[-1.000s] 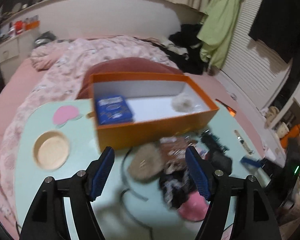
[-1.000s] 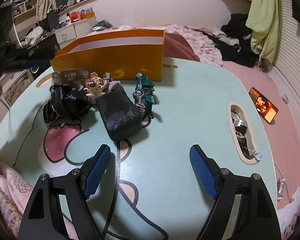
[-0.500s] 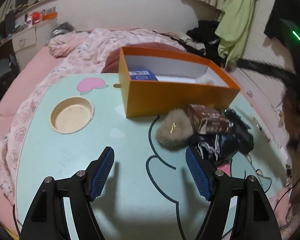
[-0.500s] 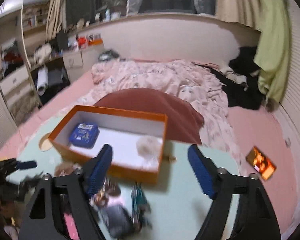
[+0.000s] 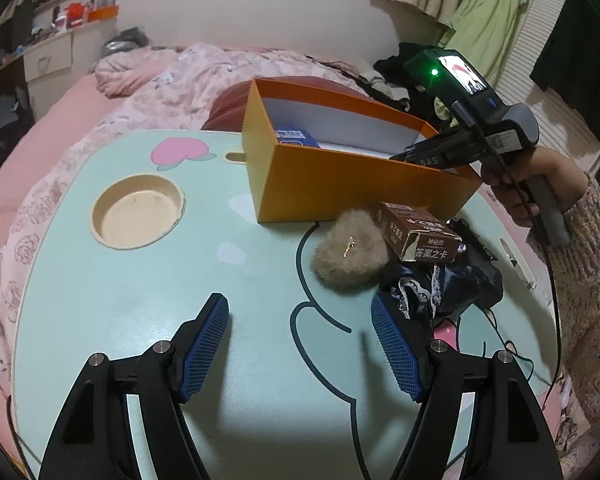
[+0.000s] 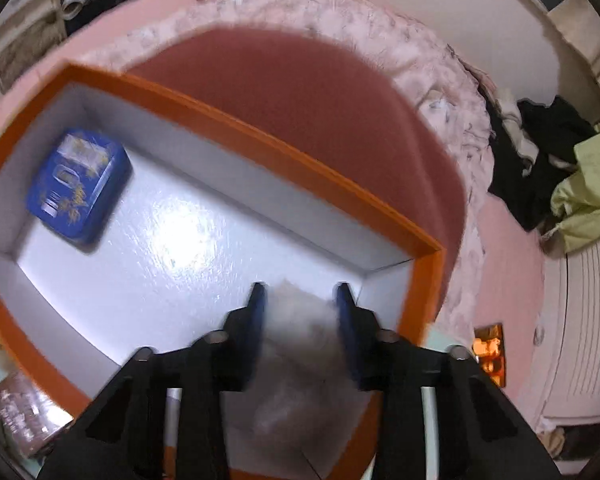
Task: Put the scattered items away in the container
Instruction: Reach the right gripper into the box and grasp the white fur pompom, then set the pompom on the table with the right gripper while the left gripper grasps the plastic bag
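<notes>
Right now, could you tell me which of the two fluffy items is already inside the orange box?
The pale whitish puff, between the right gripper's closing jaws. The brown-grey puff lies outside the orange box, on the table.

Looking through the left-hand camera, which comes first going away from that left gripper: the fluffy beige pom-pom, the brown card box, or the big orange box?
From the left gripper:
1. Fluffy beige pom-pom, just ahead, slightly right on the mint table.
2. Brown cardboard card box, right behind the pom-pom, touching it.
3. Large orange cardboard box, farthest, at the table's far edge.

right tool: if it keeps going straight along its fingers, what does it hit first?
Likely the pale fluffy item between the closing fingers of the right tool, inside the orange box; blur makes depth uncertain.
</notes>
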Tool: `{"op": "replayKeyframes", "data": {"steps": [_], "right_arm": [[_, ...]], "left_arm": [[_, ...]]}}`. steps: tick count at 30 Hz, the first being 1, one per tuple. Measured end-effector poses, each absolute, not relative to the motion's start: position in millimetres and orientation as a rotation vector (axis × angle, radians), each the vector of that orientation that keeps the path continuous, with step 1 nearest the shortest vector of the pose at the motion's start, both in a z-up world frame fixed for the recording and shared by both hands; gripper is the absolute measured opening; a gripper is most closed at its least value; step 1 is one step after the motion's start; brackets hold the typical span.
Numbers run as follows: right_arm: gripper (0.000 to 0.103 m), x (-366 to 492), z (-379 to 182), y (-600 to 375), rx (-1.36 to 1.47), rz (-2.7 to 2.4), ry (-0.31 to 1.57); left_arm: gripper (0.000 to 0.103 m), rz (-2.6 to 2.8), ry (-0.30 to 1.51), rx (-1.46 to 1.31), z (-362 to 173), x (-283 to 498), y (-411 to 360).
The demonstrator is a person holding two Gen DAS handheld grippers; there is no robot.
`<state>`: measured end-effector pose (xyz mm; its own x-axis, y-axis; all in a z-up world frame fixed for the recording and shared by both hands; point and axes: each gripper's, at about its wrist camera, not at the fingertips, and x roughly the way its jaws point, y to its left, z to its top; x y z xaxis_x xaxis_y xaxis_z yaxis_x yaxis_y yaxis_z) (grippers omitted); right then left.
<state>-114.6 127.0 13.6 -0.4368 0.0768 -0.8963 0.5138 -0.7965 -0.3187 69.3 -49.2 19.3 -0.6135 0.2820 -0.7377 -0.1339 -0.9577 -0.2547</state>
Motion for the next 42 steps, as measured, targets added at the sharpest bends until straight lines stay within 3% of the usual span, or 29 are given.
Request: {"op": "replayKeyframes", "data": {"steps": [2, 4, 6, 11, 24, 35, 39, 41, 42], "right_arm": [[0.026, -114.2, 15.1, 126.6, 1.473, -2.317, 0.832], [0.012, -113.9, 22.4, 129.8, 1.449, -2.333, 0.766], [0.006, -114.4, 32.5, 135.0, 1.431, -2.344, 0.672], [0.006, -112.7, 47.9, 138.8, 1.373, -2.384, 0.561], [0.005, -61.0, 126.1, 201.6, 1.117, -2.291, -0.081], [0.006, -8.1, 72.0, 216.0, 1.211, -2.158, -0.276], [0.012, -8.6, 58.6, 202.3, 1.210, -2.185, -0.294], [0.026, -7.2, 57.0, 203.4, 1.182, -2.195, -0.361], [0.040, -4.3, 56.9, 205.7, 1.163, -2.215, -0.390]], "left_arm": [[0.074, 2.617, -0.257, -1.241, 19.5, 69.5, -49.1], [0.074, 2.620, -0.258, -1.240, 19.5, 69.4, -49.2], [0.074, 2.622, -0.264, -1.237, 19.4, 69.2, -49.7], [0.074, 2.621, -0.277, -1.237, 19.1, 67.8, -51.5], [0.074, 2.628, -0.311, -1.214, 25.3, 67.9, -55.6], [0.074, 2.659, -0.313, -1.058, 65.4, 47.4, -63.5], [0.075, 2.568, -0.326, -0.985, 94.4, 25.8, -47.6], [0.076, 2.490, -0.314, -0.990, 109.7, 7.7, -29.1], [0.076, 2.464, -0.300, -1.005, 115.4, -1.6, -18.6]]}}
